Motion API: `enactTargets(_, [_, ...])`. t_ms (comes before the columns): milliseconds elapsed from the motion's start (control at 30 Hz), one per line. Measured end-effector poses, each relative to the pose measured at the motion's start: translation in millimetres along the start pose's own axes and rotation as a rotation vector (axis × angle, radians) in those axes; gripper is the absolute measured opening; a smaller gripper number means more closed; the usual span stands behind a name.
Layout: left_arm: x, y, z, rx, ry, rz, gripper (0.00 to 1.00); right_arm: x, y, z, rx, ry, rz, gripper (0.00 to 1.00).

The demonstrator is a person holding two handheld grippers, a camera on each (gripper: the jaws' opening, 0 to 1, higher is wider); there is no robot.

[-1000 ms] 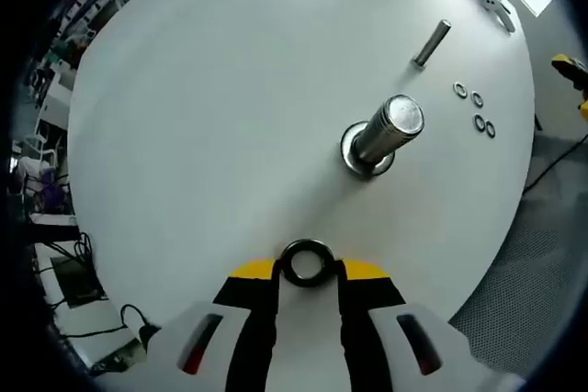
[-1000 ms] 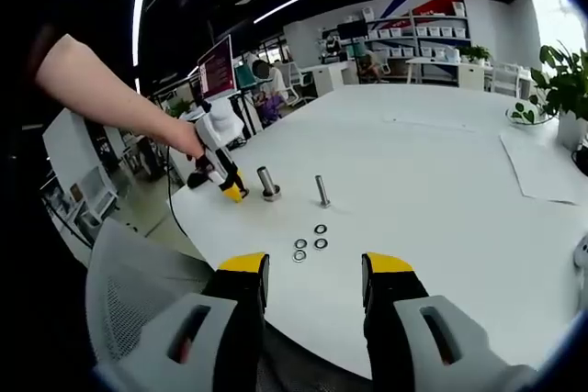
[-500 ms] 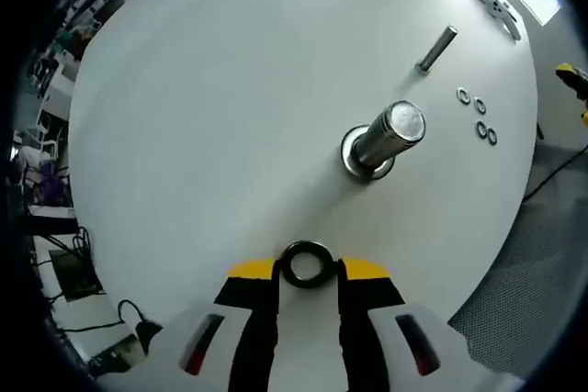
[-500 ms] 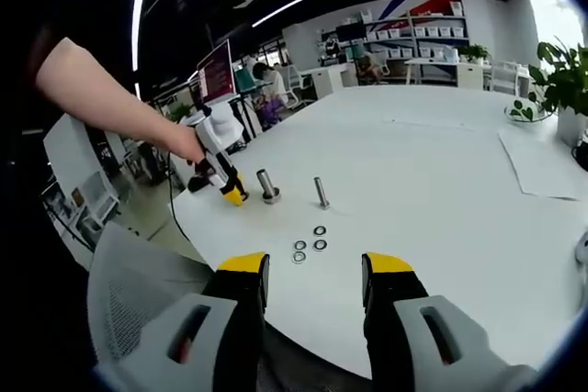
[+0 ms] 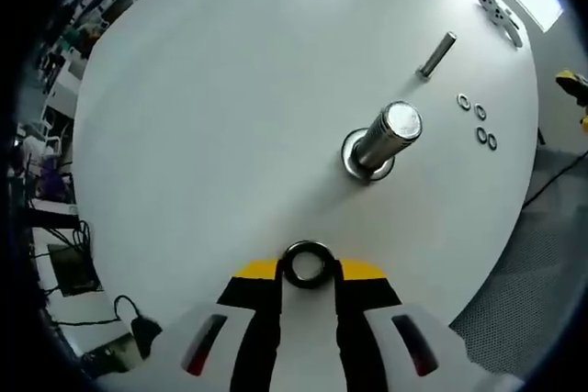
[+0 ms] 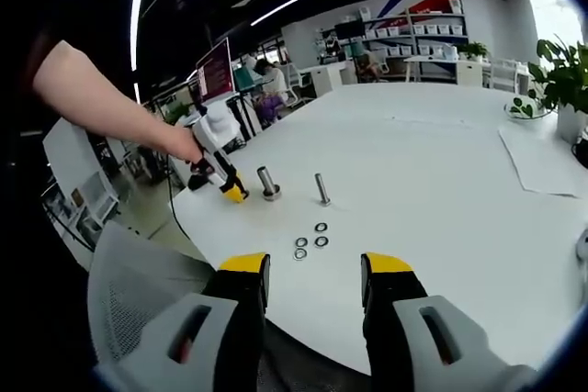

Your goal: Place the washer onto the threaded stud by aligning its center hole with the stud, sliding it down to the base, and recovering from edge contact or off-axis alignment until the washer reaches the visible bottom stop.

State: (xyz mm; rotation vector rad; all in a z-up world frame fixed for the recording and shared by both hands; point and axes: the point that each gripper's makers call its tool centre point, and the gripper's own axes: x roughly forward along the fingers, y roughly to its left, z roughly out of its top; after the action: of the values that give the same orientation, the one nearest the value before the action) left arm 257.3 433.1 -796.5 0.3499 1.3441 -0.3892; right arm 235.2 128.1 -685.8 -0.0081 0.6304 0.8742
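Since a second earlier, little changed: left gripper view shifted only slightly, stud and spare parts drifted a touch within it, washer stayed pinched.

Left gripper [image 5: 308, 274] clenched on a dark ring-shaped washer [image 5: 308, 263], held flat between the yellow-tipped jaws, above the table and well short of the stud. Seen from the right gripper view, left gripper [image 6: 223, 183] carried by a bare forearm [image 6: 110, 107] reaching in from the left, tips angled down just beside the stud. Right gripper [image 6: 313, 277] released, jaws apart with nothing between them, hovering near the table's near edge.

Thick stud [image 5: 386, 135] upright on a round base flange, standing on the white round table [image 5: 230, 89]. Thinner bolt [image 5: 437, 53] upright farther off. Four loose washers [image 5: 477, 122] clustered beside it, apart from both. In the right gripper view, stud [image 6: 266, 181], bolt [image 6: 322, 188] and washers [image 6: 312, 242] grouped near the table's left edge.

Wide bare tabletop around the stud on all sides. Grey mesh chair [image 6: 138, 291] tucked beneath the table edge. Open office with shelves and desks behind; potted plant [image 6: 560, 80] at the right.
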Motion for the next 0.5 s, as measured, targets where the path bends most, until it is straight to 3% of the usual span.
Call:
enactTargets(333, [0, -4.1, -0.4, -0.025, -0.031, -0.015, 0.18, 1, 0, -3.5, 0.001, 0.006, 0.002, 0.42])
enactTargets(500, [-7, -10.0, 15.6, -0.031, -0.089, -0.030, 0.18, 1, 1, -2.9, 0.002, 0.005, 0.006, 0.42])
